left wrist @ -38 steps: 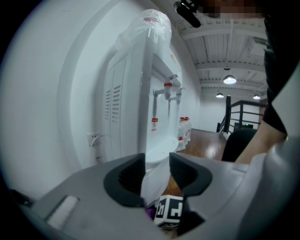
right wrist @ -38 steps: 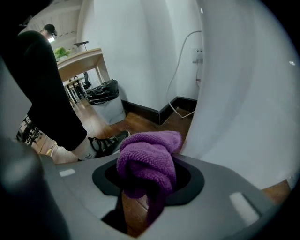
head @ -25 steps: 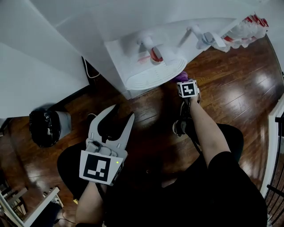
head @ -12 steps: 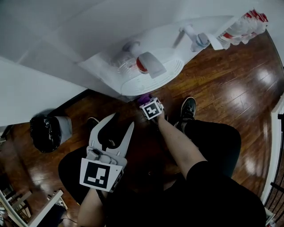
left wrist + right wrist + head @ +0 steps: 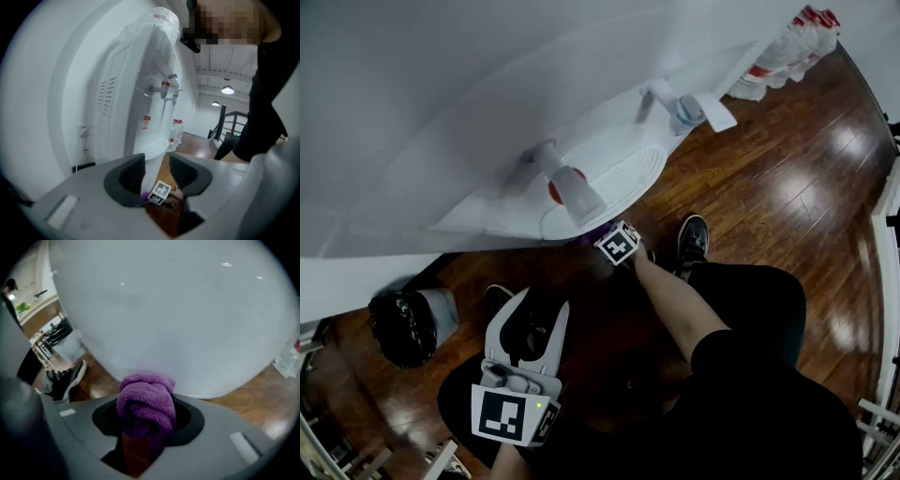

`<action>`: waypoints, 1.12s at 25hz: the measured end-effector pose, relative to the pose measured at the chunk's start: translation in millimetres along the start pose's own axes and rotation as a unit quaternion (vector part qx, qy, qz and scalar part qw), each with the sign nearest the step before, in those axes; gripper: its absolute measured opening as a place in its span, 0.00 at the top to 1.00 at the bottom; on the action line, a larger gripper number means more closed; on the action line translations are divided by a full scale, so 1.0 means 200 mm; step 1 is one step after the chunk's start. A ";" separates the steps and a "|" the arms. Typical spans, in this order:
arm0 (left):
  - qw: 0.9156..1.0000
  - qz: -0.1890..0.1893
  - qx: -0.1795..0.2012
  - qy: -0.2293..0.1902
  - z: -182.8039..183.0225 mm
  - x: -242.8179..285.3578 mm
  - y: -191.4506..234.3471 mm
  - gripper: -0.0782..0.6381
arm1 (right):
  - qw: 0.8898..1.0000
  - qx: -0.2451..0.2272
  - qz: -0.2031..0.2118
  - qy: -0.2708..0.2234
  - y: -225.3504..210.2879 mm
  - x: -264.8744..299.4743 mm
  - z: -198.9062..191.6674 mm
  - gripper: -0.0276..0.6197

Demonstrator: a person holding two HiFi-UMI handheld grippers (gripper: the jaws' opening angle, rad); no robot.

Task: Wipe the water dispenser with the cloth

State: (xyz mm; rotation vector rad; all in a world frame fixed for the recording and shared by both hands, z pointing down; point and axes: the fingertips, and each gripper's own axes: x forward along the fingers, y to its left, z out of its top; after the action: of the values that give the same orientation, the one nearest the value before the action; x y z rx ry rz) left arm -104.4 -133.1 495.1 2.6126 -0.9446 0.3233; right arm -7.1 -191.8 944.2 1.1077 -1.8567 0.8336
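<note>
The purple cloth (image 5: pixel 145 397) is bunched into a thick wad and clamped between the jaws of the right gripper (image 5: pixel 149 416), which are closed on it, with its rounded end sticking out past them. That end is right up against the lower white front of the water dispenser (image 5: pixel 178 324), below the drip tray (image 5: pixel 614 178); whether it actually presses on the panel cannot be told. In the head view only a sliver of purple shows under the tray's edge, just beside the right gripper's marker cube (image 5: pixel 619 246), and the person's bare forearm (image 5: pixel 670 300) reaches down to it. Above the tray, a red-marked tap (image 5: pixel 565 190) and a blue-marked tap (image 5: pixel 687 108) stick out from the dispenser's front. The left gripper (image 5: pixel 157 173) is held back, well apart from the dispenser and low in the head view. Its jaws stand a little apart with nothing between them, and the right gripper's cube shows through the gap. The dispenser stands on a dark, glossy wooden floor (image 5: pixel 787 187) against a white wall (image 5: pixel 56 93), where a white cable (image 5: pixel 82 140) hangs from a socket. A shoe (image 5: pixel 692 239) is planted near the right gripper, a black bag (image 5: pixel 401 330) sits off to the left, and a wrapped pack of bottles (image 5: pixel 783 47) lies beyond the dispenser.
</note>
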 end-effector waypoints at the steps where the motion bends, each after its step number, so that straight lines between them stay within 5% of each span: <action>1: 1.000 0.005 -0.001 0.005 -0.01 -0.01 0.01 0.64 | 0.999 0.018 -0.035 0.009 -0.20 -0.02 -0.04 0.66; 5: 1.000 0.012 -0.016 0.014 -0.03 -0.01 0.00 0.64 | 0.987 0.063 -0.145 0.012 -0.85 -0.23 -0.13 0.66; 8: 1.000 0.002 -0.023 0.017 -0.04 0.02 -0.05 0.64 | 0.989 0.098 -0.112 -0.017 -0.96 -0.23 -0.12 0.66; 10: 1.000 -0.006 -0.021 0.021 -0.05 0.05 -0.07 0.64 | 0.995 0.074 -0.062 -0.001 -0.84 -0.15 -0.11 0.67; 14: 0.999 -0.005 -0.022 0.040 -0.11 0.09 -0.07 0.64 | 0.997 0.041 -0.057 0.040 -0.59 0.00 -0.14 0.66; 19: 0.999 0.006 -0.018 0.043 -0.11 0.09 -0.05 0.64 | 0.997 0.073 -0.011 0.027 0.01 0.18 -0.10 0.66; 23: 0.999 0.012 -0.011 0.033 -0.10 0.08 -0.02 0.64 | 0.987 0.151 0.062 -0.011 0.55 0.21 0.08 0.66; 28: 1.000 0.013 -0.009 0.013 -0.03 0.08 0.02 0.64 | 0.970 0.199 0.132 -0.044 0.74 0.00 0.28 0.66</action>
State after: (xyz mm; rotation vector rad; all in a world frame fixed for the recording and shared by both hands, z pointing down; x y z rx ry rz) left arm -95.6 -144.1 506.7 2.5752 -0.9691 0.3524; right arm -158.8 -178.6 898.8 1.1641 -1.9902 1.3761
